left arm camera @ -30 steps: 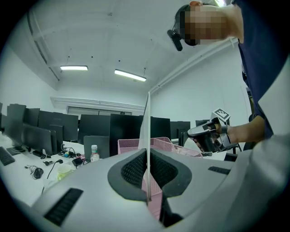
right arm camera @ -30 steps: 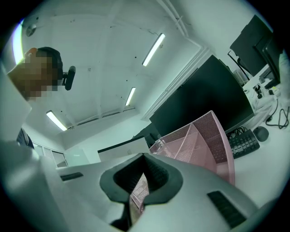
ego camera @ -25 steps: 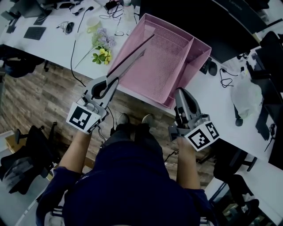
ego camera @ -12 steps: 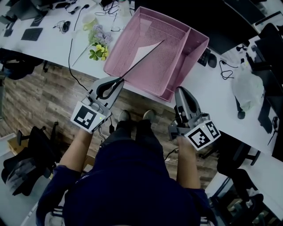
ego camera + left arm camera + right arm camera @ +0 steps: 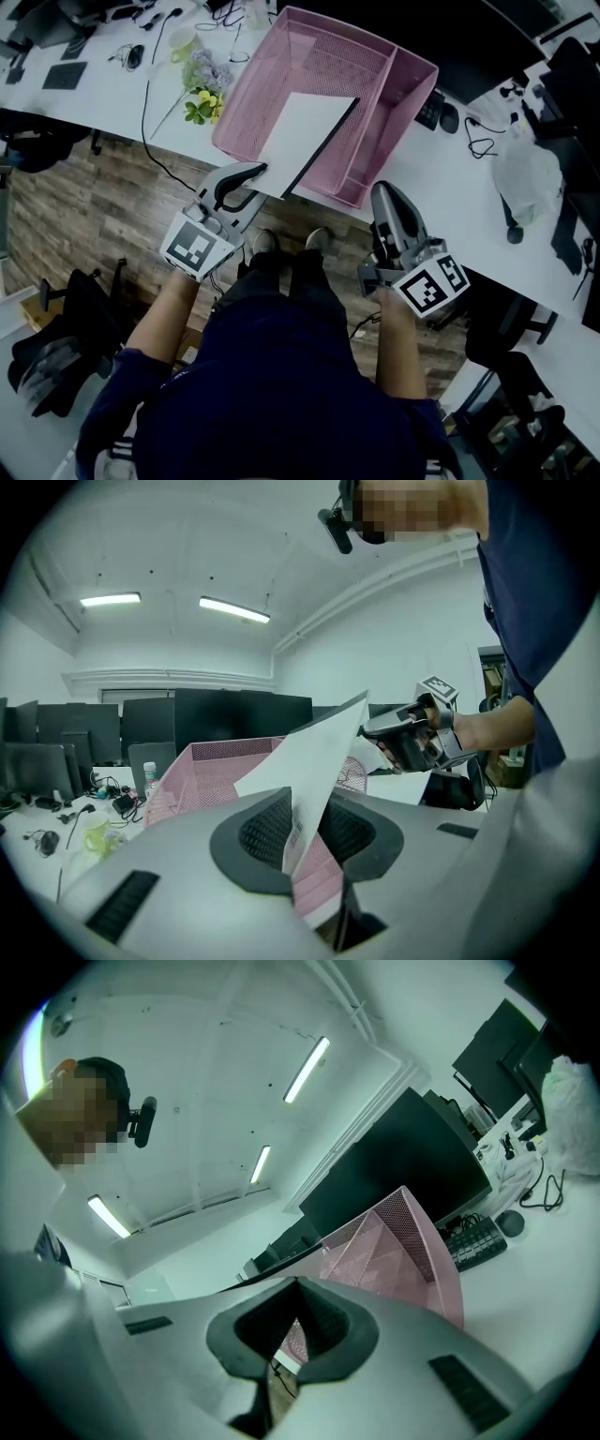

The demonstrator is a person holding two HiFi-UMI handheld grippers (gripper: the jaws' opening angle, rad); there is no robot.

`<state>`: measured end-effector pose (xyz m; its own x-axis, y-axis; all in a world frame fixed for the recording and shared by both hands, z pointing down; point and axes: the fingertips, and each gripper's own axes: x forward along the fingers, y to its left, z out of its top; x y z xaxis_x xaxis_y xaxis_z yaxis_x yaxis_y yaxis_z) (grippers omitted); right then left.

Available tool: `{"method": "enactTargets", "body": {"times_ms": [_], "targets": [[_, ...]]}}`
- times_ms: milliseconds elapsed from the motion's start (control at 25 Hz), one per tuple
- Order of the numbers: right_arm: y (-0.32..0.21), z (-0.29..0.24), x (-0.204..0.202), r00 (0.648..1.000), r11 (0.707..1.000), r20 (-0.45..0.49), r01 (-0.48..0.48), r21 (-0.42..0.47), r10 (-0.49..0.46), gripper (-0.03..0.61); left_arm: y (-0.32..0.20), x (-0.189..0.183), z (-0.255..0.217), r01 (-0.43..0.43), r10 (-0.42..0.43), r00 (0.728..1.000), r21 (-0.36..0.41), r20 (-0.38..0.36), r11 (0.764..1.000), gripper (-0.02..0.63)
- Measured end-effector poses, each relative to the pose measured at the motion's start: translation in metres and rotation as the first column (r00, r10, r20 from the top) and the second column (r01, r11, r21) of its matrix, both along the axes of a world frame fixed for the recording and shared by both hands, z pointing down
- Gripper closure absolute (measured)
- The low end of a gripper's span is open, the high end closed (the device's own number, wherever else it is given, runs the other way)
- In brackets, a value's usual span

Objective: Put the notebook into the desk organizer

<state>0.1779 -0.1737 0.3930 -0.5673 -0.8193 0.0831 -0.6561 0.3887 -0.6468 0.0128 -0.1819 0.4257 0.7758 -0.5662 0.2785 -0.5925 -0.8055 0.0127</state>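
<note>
left tongs (image 5: 255,171) having just been opening, now narrowly apart, releasing notebook (image 5: 305,141) corner | notebook lying tilted across near rim of desk organizer (image 5: 412,80) | right tongs (image 5: 382,192) closed, empty, waiting beside organizer

White desk (image 5: 452,173) bears pink desk organizer (image 5: 272,89), flowers (image 5: 202,107), cup (image 5: 187,43), mouse (image 5: 450,118).

Notebook (image 5: 305,141) across pink desk organizer (image 5: 409,89)

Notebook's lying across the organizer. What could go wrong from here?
The notebook overhangs the organizer's front rim, so it could tip out toward the floor. The left gripper's fingers have just been opening with the notebook's corner between them; pulling back could drag it out.
</note>
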Motion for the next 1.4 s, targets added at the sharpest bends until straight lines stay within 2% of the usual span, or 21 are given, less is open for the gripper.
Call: {"method": "enactTargets", "body": {"times_ms": [360,440,640,960,1120,1400], "targets": [[0.003,0.000,0.000,1.000,1.000,0.012,-0.010,-0.002,0.010,0.574,0.008,0.009,0.007,-0.041,0.042,0.998,-0.018,0.038,0.999,0.477],[0.003,0.000,0.000,1.000,1.000,0.012,-0.012,-0.001,0.012,0.574,0.010,0.012,0.008,-0.058,0.059,0.997,-0.023,0.045,0.998,0.456],[0.006,0.000,-0.001,1.000,1.000,0.014,-0.020,-0.001,0.020,0.574,0.021,0.019,0.016,-0.117,0.118,0.985,-0.017,0.129,0.993,0.378],[0.012,0.003,-0.003,0.999,0.999,0.020,-0.034,-0.007,0.034,0.574,0.029,0.020,0.027,-0.152,0.150,0.967,-0.003,0.205,0.988,0.281],[0.015,0.005,-0.006,0.999,0.999,0.021,-0.041,-0.011,0.041,0.574,0.034,0.017,0.031,-0.172,0.168,0.959,-0.001,0.228,0.985,0.259],[0.020,0.006,-0.014,0.999,0.999,0.016,-0.050,-0.014,0.050,0.574,0.034,0.001,0.030,-0.141,0.136,0.968,0.010,0.210,0.990,0.255]]}}
